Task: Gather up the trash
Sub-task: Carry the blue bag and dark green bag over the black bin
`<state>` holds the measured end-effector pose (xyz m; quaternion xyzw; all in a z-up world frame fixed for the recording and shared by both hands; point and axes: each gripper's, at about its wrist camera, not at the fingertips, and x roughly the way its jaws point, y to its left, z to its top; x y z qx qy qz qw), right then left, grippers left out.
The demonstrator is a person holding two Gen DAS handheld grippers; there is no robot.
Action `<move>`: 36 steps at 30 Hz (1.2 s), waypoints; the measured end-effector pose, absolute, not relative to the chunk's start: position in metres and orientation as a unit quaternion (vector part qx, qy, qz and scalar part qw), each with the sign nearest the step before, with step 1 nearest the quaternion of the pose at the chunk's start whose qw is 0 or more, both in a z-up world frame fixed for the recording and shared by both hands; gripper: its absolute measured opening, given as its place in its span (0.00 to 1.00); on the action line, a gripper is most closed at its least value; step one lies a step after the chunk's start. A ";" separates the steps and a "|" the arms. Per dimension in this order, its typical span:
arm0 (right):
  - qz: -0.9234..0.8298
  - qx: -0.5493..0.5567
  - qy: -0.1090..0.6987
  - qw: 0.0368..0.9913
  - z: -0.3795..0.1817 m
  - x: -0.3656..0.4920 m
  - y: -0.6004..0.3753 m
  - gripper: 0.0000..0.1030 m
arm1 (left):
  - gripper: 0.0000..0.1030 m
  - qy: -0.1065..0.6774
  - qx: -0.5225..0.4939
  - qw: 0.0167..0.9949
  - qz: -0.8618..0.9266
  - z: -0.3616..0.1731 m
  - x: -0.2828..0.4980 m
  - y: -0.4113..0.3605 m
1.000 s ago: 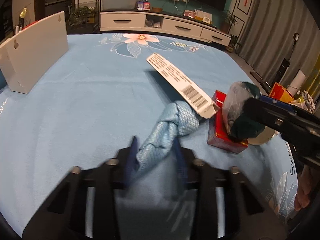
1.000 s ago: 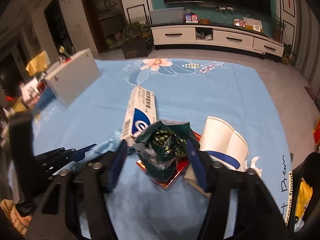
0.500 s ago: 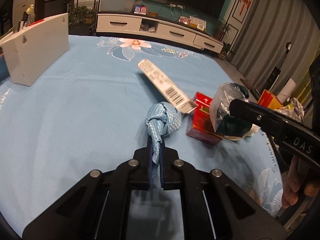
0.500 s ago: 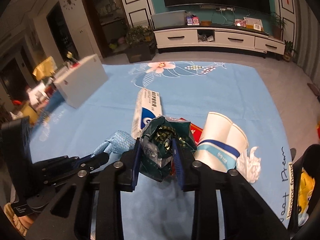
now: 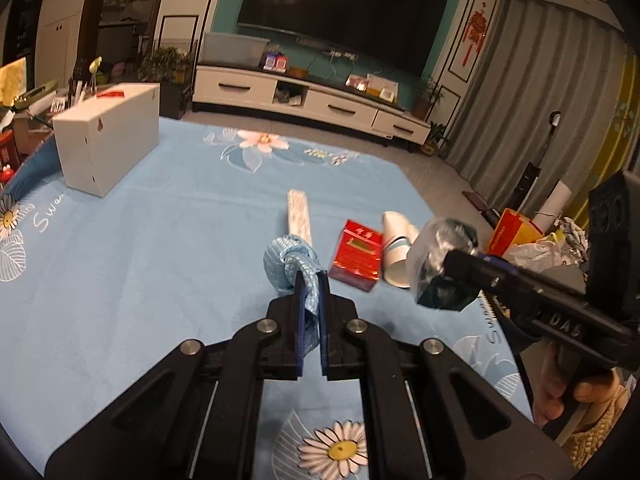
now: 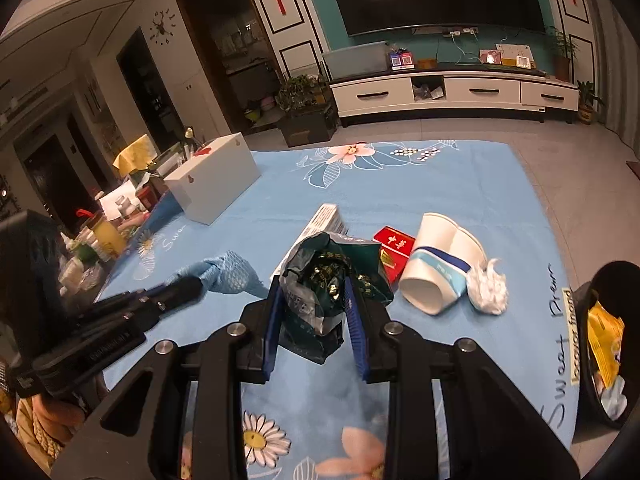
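Observation:
My left gripper [image 5: 311,280] is shut on a knotted light-blue cloth [image 5: 290,264], held up off the blue tablecloth [image 5: 160,248]; the cloth [image 6: 228,274] also shows in the right wrist view. My right gripper [image 6: 314,292] is shut on a crumpled dark green wrapper [image 6: 332,280], lifted above the table; the same wrapper [image 5: 440,268] hangs at the right of the left wrist view. On the table lie a red packet [image 5: 358,254], stacked paper cups [image 6: 436,264], a crumpled white tissue [image 6: 488,286] and a long white box [image 5: 299,214].
A white carton [image 5: 106,140] stands at the table's far left. A dark bin [image 6: 608,344] with yellow packaging inside sits off the right edge. Bottles and clutter [image 6: 100,240] crowd the left side. A person's hand [image 5: 576,396] holds the right gripper's handle.
Both grippers closed on their items, the left on the blue cloth and the right on the green wrapper, and then lifted them up and back from the table.

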<state>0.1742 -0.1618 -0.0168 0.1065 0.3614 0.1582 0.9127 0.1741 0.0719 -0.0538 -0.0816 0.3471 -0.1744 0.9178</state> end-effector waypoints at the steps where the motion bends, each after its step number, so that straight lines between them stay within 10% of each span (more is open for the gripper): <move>1: 0.157 0.108 0.359 0.914 -0.015 0.169 -0.164 0.30 | 0.06 0.342 -0.082 0.919 -0.177 -0.049 0.170 0.072; 17: 0.129 0.155 0.321 0.925 0.005 0.121 -0.209 0.30 | 0.03 0.213 -0.072 0.953 -0.202 0.064 0.126 0.064; 36: 0.070 0.189 0.265 0.943 0.028 0.080 -0.282 0.30 | 0.04 0.234 -0.011 0.932 -0.276 0.064 0.111 -0.037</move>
